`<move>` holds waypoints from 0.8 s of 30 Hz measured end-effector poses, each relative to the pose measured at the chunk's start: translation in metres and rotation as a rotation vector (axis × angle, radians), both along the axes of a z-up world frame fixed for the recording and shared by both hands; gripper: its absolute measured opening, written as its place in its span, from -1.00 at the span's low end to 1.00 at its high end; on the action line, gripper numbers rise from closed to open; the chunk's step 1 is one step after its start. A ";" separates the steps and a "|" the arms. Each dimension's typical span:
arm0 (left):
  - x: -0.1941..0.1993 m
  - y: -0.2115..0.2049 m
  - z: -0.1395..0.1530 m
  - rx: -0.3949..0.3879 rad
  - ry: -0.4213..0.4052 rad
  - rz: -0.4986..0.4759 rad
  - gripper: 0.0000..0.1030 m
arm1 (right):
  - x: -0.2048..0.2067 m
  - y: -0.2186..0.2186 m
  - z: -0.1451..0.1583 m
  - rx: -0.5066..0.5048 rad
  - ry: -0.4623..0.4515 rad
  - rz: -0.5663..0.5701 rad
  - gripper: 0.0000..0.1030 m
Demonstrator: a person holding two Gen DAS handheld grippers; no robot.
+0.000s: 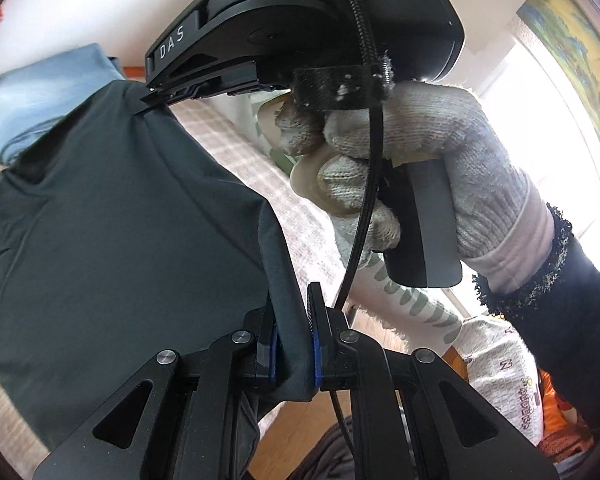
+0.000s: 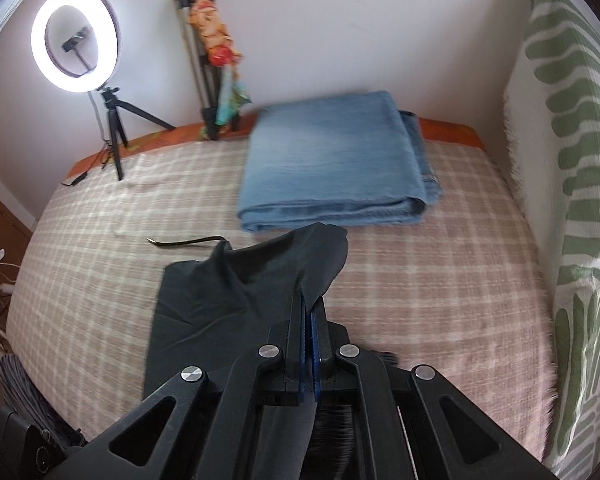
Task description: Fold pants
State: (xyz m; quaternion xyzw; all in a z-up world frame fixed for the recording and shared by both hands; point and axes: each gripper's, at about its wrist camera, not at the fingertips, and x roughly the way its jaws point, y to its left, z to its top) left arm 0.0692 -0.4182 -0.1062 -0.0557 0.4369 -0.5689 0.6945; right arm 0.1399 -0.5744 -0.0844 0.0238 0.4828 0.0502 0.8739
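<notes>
The dark grey pants (image 1: pixel 112 216) hang stretched between both grippers above the checked bed cover (image 1: pixel 236 148). My left gripper (image 1: pixel 294 312) is shut on a bunched edge of the fabric. In the left wrist view the other gripper (image 1: pixel 156 98), held by a gloved hand (image 1: pixel 420 136), pinches the far corner of the pants. From the right wrist view my right gripper (image 2: pixel 310 308) is shut on a raised fold of the pants (image 2: pixel 228 280), whose lower part lies on the bed cover (image 2: pixel 420 280).
A folded blue garment (image 2: pixel 332 160) lies further back on the bed. A ring light on a tripod (image 2: pixel 76 40) and a second tripod (image 2: pixel 208 60) stand by the wall. A green-patterned white cushion (image 2: pixel 572 160) lines the right side. A thin dark cord (image 2: pixel 184 242) lies on the cover.
</notes>
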 end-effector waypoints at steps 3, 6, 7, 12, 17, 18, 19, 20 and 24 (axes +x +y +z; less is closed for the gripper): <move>0.001 -0.009 -0.006 0.019 0.003 -0.013 -0.80 | 0.002 -0.020 -0.011 0.014 0.010 -0.025 -1.00; 0.003 -0.017 -0.012 0.040 0.006 -0.019 -0.80 | 0.004 -0.036 -0.024 0.031 0.029 -0.048 -1.00; -0.001 -0.022 -0.015 0.044 0.010 -0.020 -0.81 | 0.004 -0.039 -0.028 0.034 0.034 -0.052 -1.00; -0.015 -0.035 -0.017 0.072 0.010 -0.016 -0.81 | 0.007 -0.054 -0.050 0.046 0.067 -0.073 -1.00; -0.024 -0.030 -0.016 0.103 0.030 -0.032 -0.57 | 0.008 -0.061 -0.062 0.058 0.079 -0.082 -0.86; -0.025 -0.027 -0.014 0.104 0.030 -0.034 -0.56 | 0.008 -0.062 -0.063 0.058 0.079 -0.081 -0.84; -0.026 -0.024 -0.012 0.106 0.028 -0.033 -0.53 | 0.008 -0.063 -0.063 0.051 0.076 -0.085 -0.68; -0.027 -0.019 -0.010 0.105 0.032 -0.036 -0.50 | 0.007 -0.063 -0.062 0.045 0.071 -0.084 -0.48; -0.026 -0.001 0.003 0.098 0.030 -0.025 -0.33 | -0.001 -0.063 -0.058 0.034 0.053 -0.079 -0.21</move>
